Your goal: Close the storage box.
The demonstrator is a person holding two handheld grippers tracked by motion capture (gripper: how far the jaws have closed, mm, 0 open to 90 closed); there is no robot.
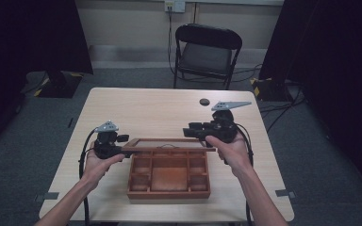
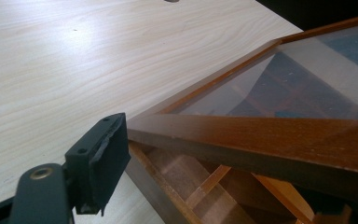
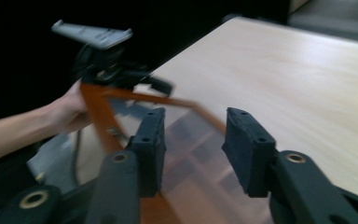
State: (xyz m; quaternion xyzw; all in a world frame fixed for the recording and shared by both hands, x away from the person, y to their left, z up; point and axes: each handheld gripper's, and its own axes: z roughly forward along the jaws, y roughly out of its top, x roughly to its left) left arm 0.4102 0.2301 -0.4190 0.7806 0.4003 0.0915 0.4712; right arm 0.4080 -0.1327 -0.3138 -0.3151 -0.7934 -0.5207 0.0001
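A brown wooden box (image 1: 168, 193) with several compartments stands near the table's front edge. Its glass-paned lid (image 1: 169, 149) is raised off the box, its front bar running level above the compartments. My left gripper (image 1: 122, 149) is shut on the lid's front left corner. In the left gripper view the lid frame (image 2: 261, 140) rests against one black pad (image 2: 107, 154), and the other jaw is hidden behind the wood. My right gripper (image 1: 192, 129) hovers above the lid's right end, open, nothing between its pads (image 3: 193, 149). Below them, blurred, lies the lid (image 3: 95, 112).
The pale wooden table (image 1: 136, 108) has a small dark round disc (image 1: 204, 101) near its far edge. A black folding chair (image 1: 207, 49) stands beyond the table. Dark curtains hang at both sides, and cables trail on the floor to the right.
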